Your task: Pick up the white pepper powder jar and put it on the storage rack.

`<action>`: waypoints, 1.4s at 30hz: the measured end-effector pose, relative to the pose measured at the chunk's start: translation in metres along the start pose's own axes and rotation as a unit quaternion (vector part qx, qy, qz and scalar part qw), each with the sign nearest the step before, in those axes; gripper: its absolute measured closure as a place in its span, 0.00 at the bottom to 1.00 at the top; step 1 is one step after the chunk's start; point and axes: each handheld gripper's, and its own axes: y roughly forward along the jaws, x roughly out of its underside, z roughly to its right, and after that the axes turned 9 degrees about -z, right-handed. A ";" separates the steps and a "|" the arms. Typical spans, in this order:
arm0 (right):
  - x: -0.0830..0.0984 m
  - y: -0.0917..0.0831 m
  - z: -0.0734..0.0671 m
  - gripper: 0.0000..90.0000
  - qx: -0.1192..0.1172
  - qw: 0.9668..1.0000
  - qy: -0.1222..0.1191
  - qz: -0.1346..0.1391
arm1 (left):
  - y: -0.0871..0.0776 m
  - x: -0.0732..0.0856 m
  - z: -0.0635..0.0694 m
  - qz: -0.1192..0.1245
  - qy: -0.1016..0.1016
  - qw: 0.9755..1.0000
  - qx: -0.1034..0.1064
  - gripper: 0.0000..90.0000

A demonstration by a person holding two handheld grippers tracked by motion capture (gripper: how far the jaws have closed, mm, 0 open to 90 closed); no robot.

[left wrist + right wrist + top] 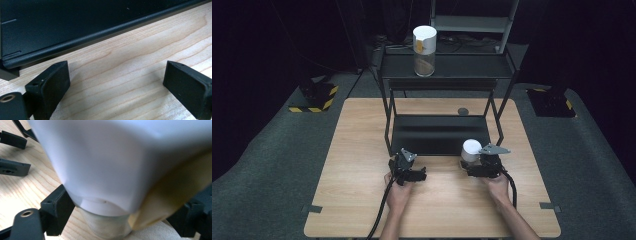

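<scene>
A jar with a white lid [470, 149] stands on the wooden table [362, 200] just in front of the black rack's lower shelf [439, 134]. My right gripper [472, 161] has its jaws on either side of it. In the right gripper view the white lid and a tan label [170, 195] loom close, the clear jar body [107, 227] sits below, and both black pads rest against its sides around the gripper's middle [122, 217]. My left gripper [403, 159] stands open over bare wood near the shelf's front edge [75, 45], nothing between its jaws [116, 82].
A second jar with a white lid [424, 50] stands on the rack's top shelf [472, 67]. A small dark disc [463, 111] lies on the table behind the rack. Black-and-yellow striped bases [314, 97] sit on the grey floor at both sides.
</scene>
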 end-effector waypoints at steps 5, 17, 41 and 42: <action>0.001 0.001 0.000 0.24 -0.002 1.000 -0.004 0.006 | 0.000 0.000 0.000 0.000 0.000 1.000 0.000 0.08; 0.002 0.003 -0.003 0.33 -0.001 1.000 -0.016 0.014 | 0.000 0.000 0.000 0.000 0.000 1.000 0.000 0.08; -0.007 -0.005 -0.002 0.34 0.002 1.000 -0.022 0.013 | 0.000 0.000 0.000 0.000 0.000 1.000 0.001 0.07; -0.008 -0.006 -0.001 0.33 0.002 1.000 -0.024 0.012 | 0.000 0.000 0.000 0.000 0.000 1.000 0.001 0.07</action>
